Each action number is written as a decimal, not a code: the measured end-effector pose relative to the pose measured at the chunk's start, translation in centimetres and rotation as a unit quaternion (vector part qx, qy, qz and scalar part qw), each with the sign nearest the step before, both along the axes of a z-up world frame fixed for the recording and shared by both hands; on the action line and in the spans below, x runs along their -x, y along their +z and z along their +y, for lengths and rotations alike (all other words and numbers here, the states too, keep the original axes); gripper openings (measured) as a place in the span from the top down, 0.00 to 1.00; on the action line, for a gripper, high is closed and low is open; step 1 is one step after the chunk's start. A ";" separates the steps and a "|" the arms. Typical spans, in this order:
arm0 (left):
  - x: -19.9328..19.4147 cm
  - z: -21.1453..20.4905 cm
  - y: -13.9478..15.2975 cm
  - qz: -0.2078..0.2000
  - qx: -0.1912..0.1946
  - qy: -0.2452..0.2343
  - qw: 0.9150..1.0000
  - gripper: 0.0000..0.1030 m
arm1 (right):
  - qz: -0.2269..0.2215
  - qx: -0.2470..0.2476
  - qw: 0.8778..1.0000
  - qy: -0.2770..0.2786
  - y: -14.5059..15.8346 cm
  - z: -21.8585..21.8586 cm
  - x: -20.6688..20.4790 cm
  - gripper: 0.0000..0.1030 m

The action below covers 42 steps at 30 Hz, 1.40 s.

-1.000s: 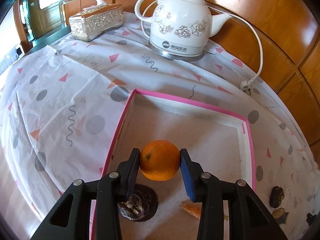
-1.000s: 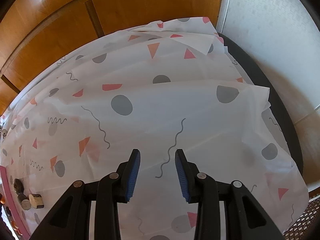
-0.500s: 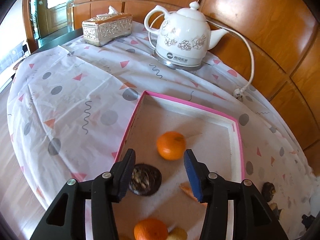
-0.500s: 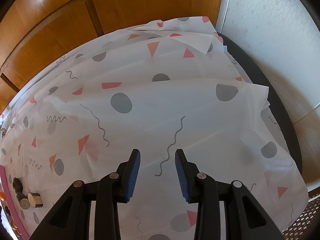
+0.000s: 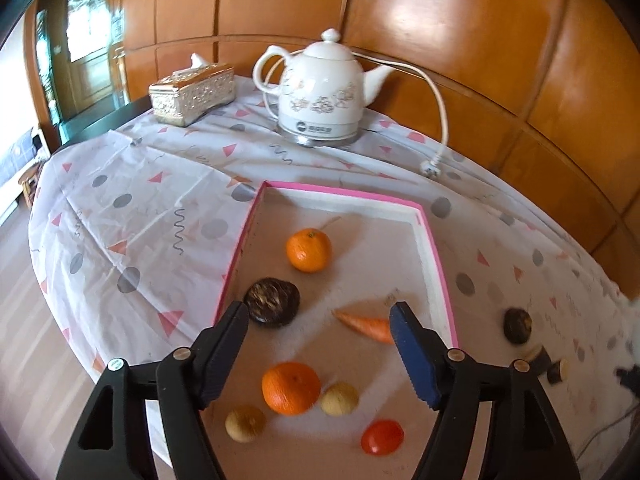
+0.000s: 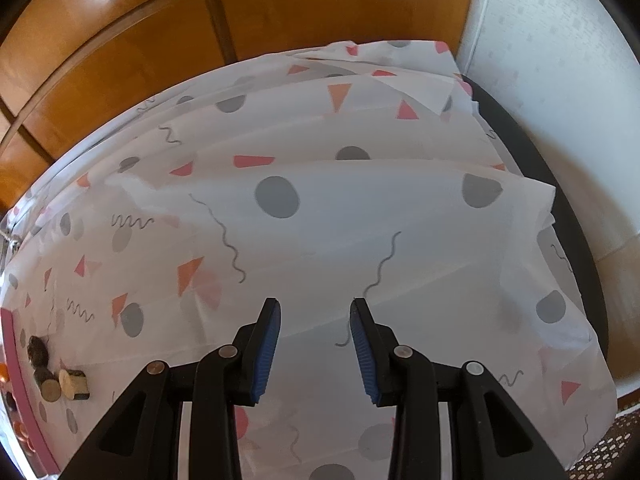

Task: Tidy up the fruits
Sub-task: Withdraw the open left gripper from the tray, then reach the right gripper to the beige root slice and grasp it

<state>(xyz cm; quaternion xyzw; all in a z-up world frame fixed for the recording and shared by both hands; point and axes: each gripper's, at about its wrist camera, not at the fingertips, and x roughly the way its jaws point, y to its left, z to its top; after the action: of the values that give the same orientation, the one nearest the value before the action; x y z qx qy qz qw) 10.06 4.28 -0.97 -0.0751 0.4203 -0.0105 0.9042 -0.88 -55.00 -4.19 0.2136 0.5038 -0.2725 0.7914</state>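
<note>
left gripper [image 5: 320, 314] now spread, empty, pulled back high; released orange [image 5: 309, 250] sits in pink tray [image 5: 438, 256] at 12 o'clock. placement done. right gripper [image 6: 315, 311] parted, idle over tablecloth [image 6: 320, 208].

A white kettle [image 5: 326, 92] on its base and a silver tissue box [image 5: 192, 93] are placed on the patterned tablecloth [image 5: 132, 200]. A plug [image 5: 430, 168] is laid nearby.

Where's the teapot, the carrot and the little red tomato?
teapot [image 5: 320, 96], left wrist view, on its flowered belly.
carrot [image 5: 366, 325], left wrist view, on its orange middle.
tomato [image 5: 382, 437], left wrist view, on its red top.
</note>
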 end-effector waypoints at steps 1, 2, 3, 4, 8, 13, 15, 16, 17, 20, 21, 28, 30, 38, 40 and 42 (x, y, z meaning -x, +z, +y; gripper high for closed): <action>0.4 -0.3 0.0 -0.002 -0.004 -0.005 1.000 0.28 | -0.001 -0.001 1.000 0.005 0.0 0.2 -0.1 0.65; 0.8 -0.5 0.1 -0.004 -0.007 -0.008 1.000 0.28 | -0.002 -0.002 1.000 0.010 0.0 0.4 -0.2 0.65; 1.2 -0.7 0.1 -0.008 -0.011 -0.013 1.000 0.25 | -0.004 -0.003 1.000 0.015 0.0 0.6 -0.3 0.65; 1.5 -1.0 0.1 -0.011 -0.017 -0.017 1.000 0.22 | -0.006 -0.003 1.000 0.021 0.1 0.8 -0.4 0.65; 3.0 -2.0 0.1 -0.023 -0.038 -0.033 0.998 0.19 | -0.019 -0.005 0.999 0.047 0.4 1.7 -0.7 0.65; 4.4 -2.9 -0.1 -0.031 -0.048 -0.045 0.997 0.13 | -0.035 -0.005 0.996 0.088 0.9 3.4 -1.3 0.65; 5.0 -3.2 0.0 -0.038 -0.057 -0.048 0.997 0.11 | -0.041 -0.008 0.994 0.103 1.0 4.0 -1.6 0.65; 5.4 -3.4 0.0 -0.043 -0.061 -0.051 0.996 0.10 | -0.044 -0.008 0.992 0.116 1.1 4.6 -1.8 0.65; 5.5 -3.5 0.0 -0.046 -0.063 -0.052 0.996 0.09 | -0.045 -0.006 0.991 0.126 1.2 5.0 -2.0 0.65; 6.2 -3.8 0.0 -0.051 -0.068 -0.056 0.995 0.08 | -0.052 -0.001 0.986 0.157 1.4 6.3 -2.5 0.65; 6.4 -3.8 -0.1 -0.053 -0.069 -0.058 0.994 0.08 | -0.053 0.001 0.984 0.169 1.5 6.8 -2.6 0.65; 7.9 -4.8 -0.6 -0.053 -0.076 -0.078 0.993 0.07 | -0.059 0.002 0.972 0.228 1.5 9.4 -3.3 0.65; 8.2 -5.0 -0.8 -0.052 -0.077 -0.082 0.992 0.07 | -0.062 -0.002 0.967 0.249 1.5 10.3 -3.4 0.65; 8.8 -5.2 -1.0 -0.049 -0.073 -0.088 0.992 0.07 | -0.060 -0.016 0.939 0.339 1.0 15.4 -3.9 0.65; 8.9 -5.1 -1.0 -0.048 -0.072 -0.088 0.992 0.07 | -0.059 -0.023 0.932 0.358 0.8 16.6 -4.1 0.65; 8.9 -5.0 -1.0 -0.047 -0.070 -0.087 0.993 0.07 | -0.057 -0.025 0.925 0.374 0.6 17.8 -4.3 0.65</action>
<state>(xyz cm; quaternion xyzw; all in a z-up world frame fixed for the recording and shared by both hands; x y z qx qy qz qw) 1.15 -0.76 -1.99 0.0252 0.3816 -0.0630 0.9218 3.41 -37.25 -3.56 0.0446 0.5082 0.0682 0.8574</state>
